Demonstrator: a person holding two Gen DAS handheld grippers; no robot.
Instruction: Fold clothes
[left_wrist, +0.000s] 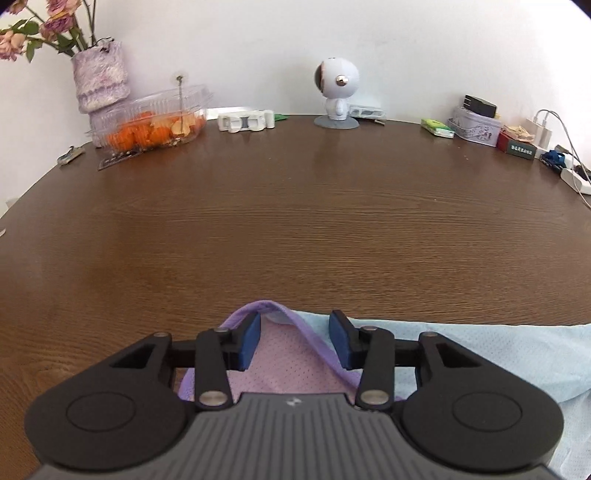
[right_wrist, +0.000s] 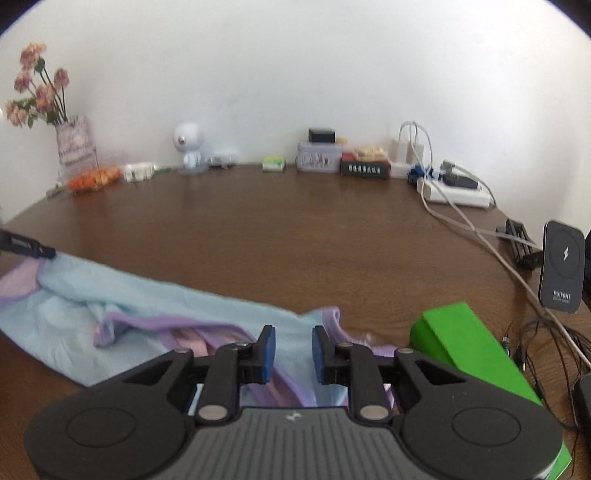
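Observation:
A light blue garment (right_wrist: 155, 295) with purple trim and a pink inner side lies along the near edge of the brown table (right_wrist: 295, 229). In the left wrist view my left gripper (left_wrist: 294, 339) is open, its blue pads either side of the garment's purple-trimmed corner (left_wrist: 280, 314), with pink mesh (left_wrist: 280, 373) below. In the right wrist view my right gripper (right_wrist: 293, 352) is open over the garment's right end, near a purple hem (right_wrist: 332, 317). The left gripper's tip (right_wrist: 29, 249) shows at the garment's far left corner.
Along the back wall stand a vase of flowers (left_wrist: 99, 74), a clear box of oranges (left_wrist: 155, 122), a white figurine (left_wrist: 338, 92), tins and boxes (right_wrist: 321, 157) and a power strip with cables (right_wrist: 454, 192). A green block (right_wrist: 469, 343) and a charger stand (right_wrist: 563, 266) sit at right.

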